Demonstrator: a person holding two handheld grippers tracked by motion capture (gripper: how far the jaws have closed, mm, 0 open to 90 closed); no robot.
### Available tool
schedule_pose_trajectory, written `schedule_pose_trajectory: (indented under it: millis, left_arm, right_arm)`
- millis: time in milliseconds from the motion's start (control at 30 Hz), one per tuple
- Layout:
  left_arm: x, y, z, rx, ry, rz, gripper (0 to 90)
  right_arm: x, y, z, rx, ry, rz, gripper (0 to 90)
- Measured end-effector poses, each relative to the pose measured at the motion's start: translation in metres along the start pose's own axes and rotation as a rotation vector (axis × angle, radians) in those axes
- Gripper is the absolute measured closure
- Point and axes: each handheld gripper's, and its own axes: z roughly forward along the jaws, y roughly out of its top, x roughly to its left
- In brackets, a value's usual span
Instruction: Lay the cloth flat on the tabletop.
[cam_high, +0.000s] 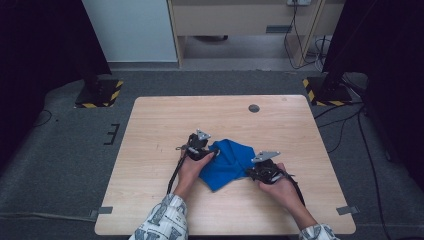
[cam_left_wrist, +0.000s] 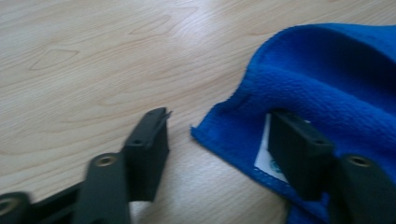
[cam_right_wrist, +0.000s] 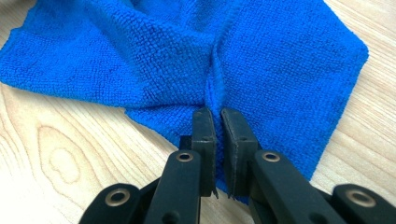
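Light wood table (cam_high: 165, 125) at frame centre in the high view, with a small dark round hole (cam_high: 254, 108) near its upper right edge and grey tape tabs (cam_high: 104, 210) at the lower corners. Grey carpet (cam_high: 60, 150) all round; black stands on yellow-and-black striped bases (cam_high: 100, 93) at upper left and upper right; pale cabinet (cam_high: 240, 20) and trailing cables (cam_high: 345, 125) along the top. Blue cloth (cam_high: 227, 160), rumpled, just below table centre. Left gripper (cam_high: 200, 147) at the cloth's left edge, jaws spread wide, one on bare wood, the other under a raised fold by a white label (cam_left_wrist: 267, 149); gripping nothing. Right gripper (cam_right_wrist: 217, 126) at the cloth's right edge, jaws nearly closed, pinching a ridge of cloth.
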Motion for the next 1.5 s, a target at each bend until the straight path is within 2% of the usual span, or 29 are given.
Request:
schedule_pose_trajectory:
  millis: [133,167,200,233,267,467,700,767,1033,1200,1233,1367,1400,1433,1500]
  left_arm:
    - [-0.004,-0.003,-0.002,-0.022,-0.009,-0.004,61.9]
    - [-0.004,-0.004,-0.003,-0.021,-0.019,0.0,72.8]
    - [-0.004,-0.004,-0.003,-0.022,-0.028,0.0,72.8]
    - [-0.004,-0.004,-0.003,-0.02,-0.039,-0.006,79.9]
    - [-0.004,-0.004,-0.003,-0.02,-0.039,-0.006,82.4]
    - [-0.002,-0.006,-0.005,-0.018,-0.062,-0.035,87.8]
    - [0.004,-0.012,-0.014,-0.011,-0.044,-0.021,89.1]
    - [0.007,-0.013,-0.016,-0.005,-0.045,-0.027,89.3]
    - [0.017,-0.024,-0.032,0.007,-0.025,-0.012,89.5]
    - [0.023,-0.029,-0.04,0.015,-0.008,-0.01,89.6]
    - [0.026,-0.032,-0.043,0.016,-0.002,-0.011,89.6]
    - [0.032,-0.036,-0.049,0.022,0.005,-0.016,89.6]
    - [0.034,-0.036,-0.05,0.017,0.005,-0.019,89.3]
    - [0.037,-0.038,-0.052,-0.009,-0.004,-0.032,89.0]
    - [0.038,-0.038,-0.052,-0.014,-0.004,-0.034,88.2]
  right_arm:
    - [0.0,0.0,0.0,0.002,-0.002,-0.003,84.3]
    - [0.0,0.0,0.0,0.002,-0.003,-0.005,84.3]
    - [0.0,0.0,0.0,0.002,-0.003,-0.005,84.3]
    - [0.001,0.0,0.0,0.002,-0.005,-0.006,84.5]
    - [0.001,0.0,0.0,0.002,-0.005,-0.006,84.5]
    - [-0.001,0.001,-0.002,-0.008,-0.009,-0.001,85.5]
    - [-0.008,0.003,-0.017,-0.056,-0.02,0.033,85.8]
    - [-0.014,0.003,-0.025,-0.078,-0.036,0.052,85.8]
    - [-0.036,-0.005,-0.035,-0.093,-0.069,0.121,85.8]
    - [-0.038,-0.006,-0.038,-0.104,-0.054,0.132,85.7]
    - [-0.036,-0.005,-0.038,-0.101,-0.038,0.137,85.6]
    - [-0.033,-0.004,-0.036,-0.102,-0.023,0.127,85.2]
    - [-0.03,-0.002,-0.034,-0.1,-0.02,0.119,85.2]
    - [-0.029,-0.001,-0.032,-0.105,-0.023,0.113,85.2]
    - [-0.028,0.0,-0.031,-0.103,-0.021,0.115,85.2]
